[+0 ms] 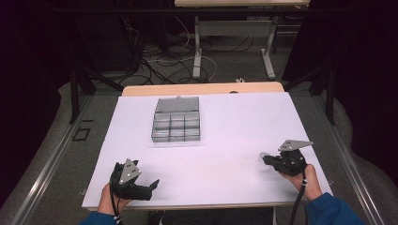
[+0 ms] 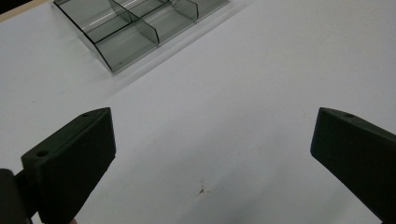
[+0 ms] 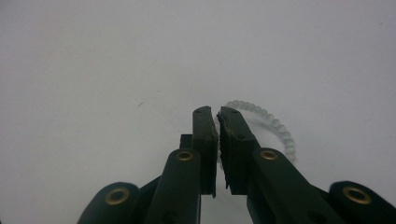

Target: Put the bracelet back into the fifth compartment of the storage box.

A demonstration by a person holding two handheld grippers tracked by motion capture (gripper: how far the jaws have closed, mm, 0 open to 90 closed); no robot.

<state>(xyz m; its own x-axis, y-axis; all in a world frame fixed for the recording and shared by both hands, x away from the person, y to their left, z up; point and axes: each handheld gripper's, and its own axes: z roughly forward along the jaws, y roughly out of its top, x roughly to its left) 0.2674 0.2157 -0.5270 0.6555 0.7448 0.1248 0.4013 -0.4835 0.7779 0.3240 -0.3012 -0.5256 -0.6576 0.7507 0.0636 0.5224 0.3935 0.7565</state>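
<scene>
**Beaded bracelet pinched at the right fingers, compartment box far across the table**

The right gripper (image 1: 268,157) rested low at the right side of the white table (image 1: 234,136), its fingers (image 3: 205,140) drawn together on a bracelet of small clear beads (image 3: 280,133). In the right gripper view the loop curved out from between the fingertips and swung round to their right, lying on or just above the table; whether it was lifted clear could not be told.

The relation that mattered was the box. The clear compartment box (image 1: 176,126) sat near the far middle of the table with its lid laid back, well apart from the bracelet, ahead and to the left of the right gripper. Its long side ran across the table, rows of small cells facing up. Judged from this, the bracelet would have to travel forward and leftward to reach a cell.

The left gripper (image 1: 152,185) lay at the near left edge, fingers (image 2: 70,158) wide apart with nothing between them, aimed towards the box's near corner (image 2: 116,51).

Hard to make out: the part of the loop hidden behind the right fingers, how much bead was truly clamped, and whether any cell already held something, since the smoky walls blurred together in the high view.
</scene>
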